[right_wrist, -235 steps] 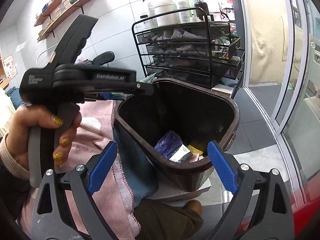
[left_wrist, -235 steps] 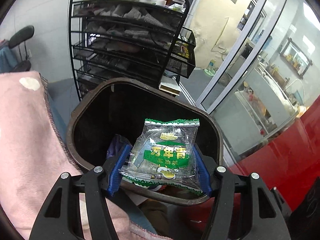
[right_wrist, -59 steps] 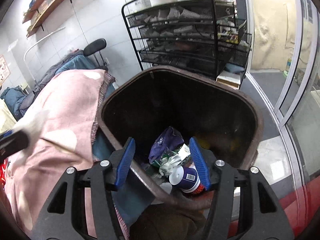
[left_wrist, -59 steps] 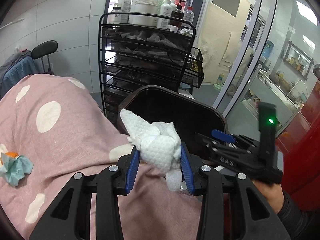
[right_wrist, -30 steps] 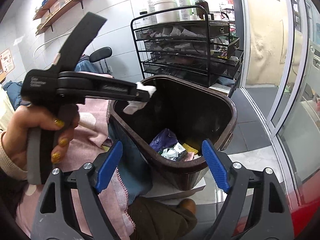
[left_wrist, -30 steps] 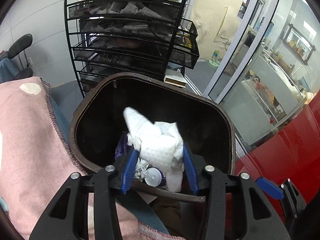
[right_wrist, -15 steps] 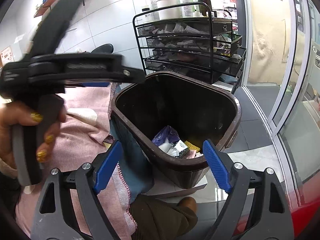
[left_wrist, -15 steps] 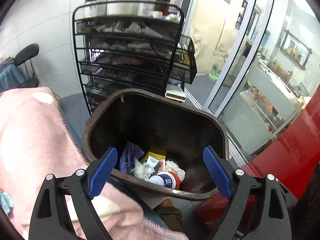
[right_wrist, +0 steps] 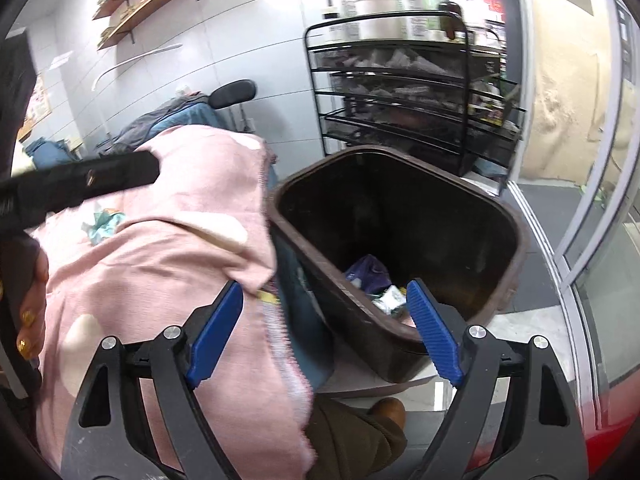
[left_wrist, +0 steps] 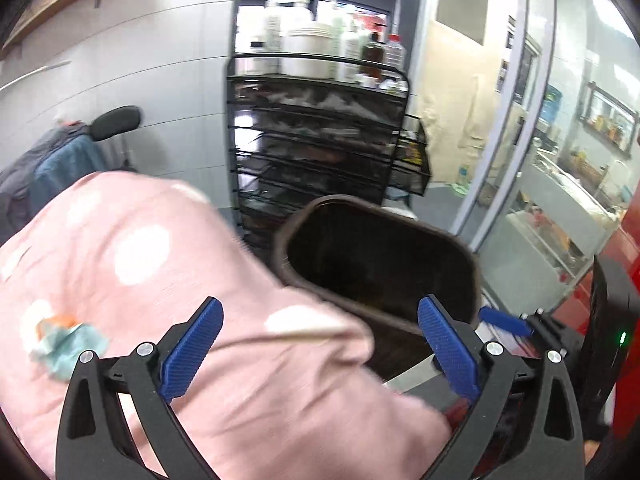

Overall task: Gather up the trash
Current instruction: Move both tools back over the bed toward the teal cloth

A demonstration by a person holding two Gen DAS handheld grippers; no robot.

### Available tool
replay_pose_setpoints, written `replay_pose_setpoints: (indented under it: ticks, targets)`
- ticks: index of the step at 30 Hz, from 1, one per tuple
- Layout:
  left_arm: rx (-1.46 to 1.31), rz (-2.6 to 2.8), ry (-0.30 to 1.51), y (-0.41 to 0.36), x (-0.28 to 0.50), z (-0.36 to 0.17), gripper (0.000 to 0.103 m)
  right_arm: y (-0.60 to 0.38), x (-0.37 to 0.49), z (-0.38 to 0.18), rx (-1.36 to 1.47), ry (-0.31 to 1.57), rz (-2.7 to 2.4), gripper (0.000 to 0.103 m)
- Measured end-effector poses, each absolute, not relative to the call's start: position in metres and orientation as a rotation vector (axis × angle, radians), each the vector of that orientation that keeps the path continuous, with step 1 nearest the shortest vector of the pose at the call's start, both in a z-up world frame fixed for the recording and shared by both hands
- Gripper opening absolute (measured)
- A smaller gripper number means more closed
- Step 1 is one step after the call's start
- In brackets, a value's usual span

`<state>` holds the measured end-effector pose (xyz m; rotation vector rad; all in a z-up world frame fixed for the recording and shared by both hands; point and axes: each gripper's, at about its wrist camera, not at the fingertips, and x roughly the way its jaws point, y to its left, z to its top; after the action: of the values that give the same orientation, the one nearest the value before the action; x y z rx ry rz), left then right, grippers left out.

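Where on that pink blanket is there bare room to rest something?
The pink blanket is mostly bare between the crumpled teal tissue at its left and the brown bin at its right; a thin stick lies near the bin. The black wire rack behind is crowded.

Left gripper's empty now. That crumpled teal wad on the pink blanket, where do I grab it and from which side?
Probably from above, the open left gripper straddling the crumpled teal wad at its raised middle. It lies loose on the soft pink blanket, its edges flattened into the cloth, so a low side approach would likely snag fabric.
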<state>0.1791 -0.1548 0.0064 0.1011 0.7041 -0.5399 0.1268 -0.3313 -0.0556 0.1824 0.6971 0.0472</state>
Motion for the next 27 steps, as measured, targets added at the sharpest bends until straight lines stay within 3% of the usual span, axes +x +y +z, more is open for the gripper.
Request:
replay_pose_setpoints:
  ticks: [17, 27]
  targets:
    - [0.061, -0.196, 0.773, -0.008, 0.192, -0.019, 0.097, -0.234, 0.154, -0.028, 0.083, 0.703, 0.281, 0.083]
    - [0.083, -0.117, 0.924, 0.029, 0.255, -0.048, 0.081, -0.196, 0.166, -0.022, 0.066, 0.735, 0.366, 0.084]
